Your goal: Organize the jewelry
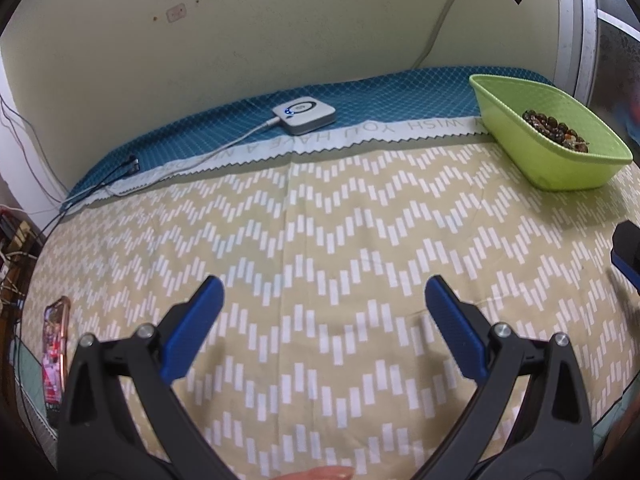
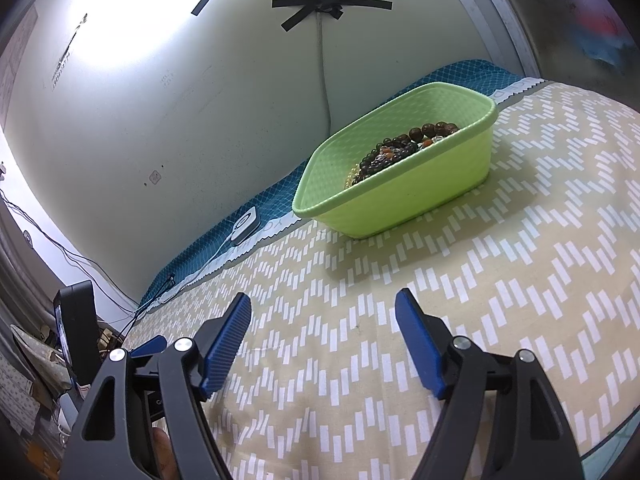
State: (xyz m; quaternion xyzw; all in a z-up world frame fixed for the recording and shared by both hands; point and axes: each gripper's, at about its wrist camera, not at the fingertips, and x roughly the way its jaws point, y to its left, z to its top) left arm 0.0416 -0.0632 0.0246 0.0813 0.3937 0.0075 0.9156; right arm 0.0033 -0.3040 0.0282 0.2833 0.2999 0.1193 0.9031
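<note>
Beaded bracelets [image 2: 404,148] heaped in green basket [image 2: 404,204]; both tongs [image 1: 324,312] [image 2: 323,322] spread wide, empty.

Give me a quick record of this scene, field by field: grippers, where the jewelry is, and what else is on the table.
left gripper: open, holding nothing, over the patterned cloth
right gripper: open, holding nothing, pointed toward the basket
jewelry: beaded bracelets, brown and dark beads, piled inside the green basket
basket position: on the patterned cloth near the far edge, by the blue mat
loose jewelry on cloth: none visible
other items: white charger pad with cable on the blue mat; phone at the left table edge
</note>
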